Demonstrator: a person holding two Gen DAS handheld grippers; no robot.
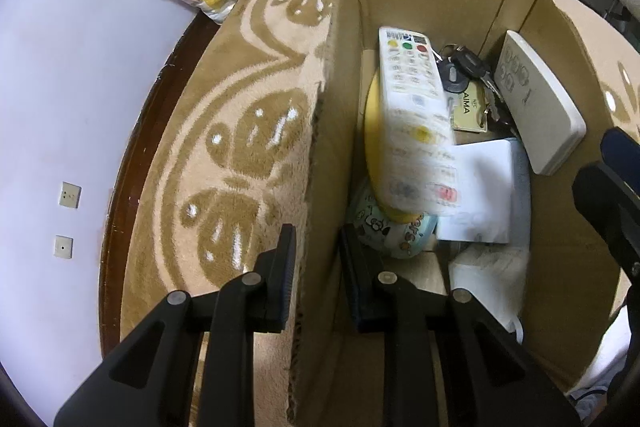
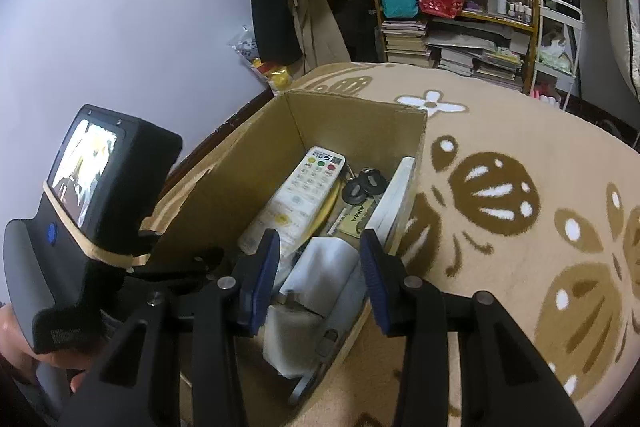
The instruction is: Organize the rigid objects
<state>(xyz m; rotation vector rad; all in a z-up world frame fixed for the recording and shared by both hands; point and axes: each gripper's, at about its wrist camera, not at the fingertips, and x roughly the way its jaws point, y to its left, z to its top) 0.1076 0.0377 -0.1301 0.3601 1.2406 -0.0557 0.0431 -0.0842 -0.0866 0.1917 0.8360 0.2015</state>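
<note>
Closest to us in the left wrist view is the left claw, and it's straddling the left wall of the cardboard box: one finger outside over the rug, the other inside the box. It looks pinched onto that wall, so we'd call it clenched on the box.

Moving right into the box, a white remote with colored buttons lies across a yellow disc, pointing toward 12 o'clock. It's a bit blurry at the near end. Under its near end sits a round tin with cartoon prints. At about 1 o'clock from the remote we see a bunch of keys on a gold tag, and below those a white folded paper. A white flat device leans tilted against the right wall, at 3 o'clock.

Over in the right wrist view, the right claw hangs above the near end of the box with its fingers spread, so released, nothing in it. At 9 o'clock there we can see the left unit's screen. Off at 12 to 1 o'clock is a cluttered bookshelf.
</note>
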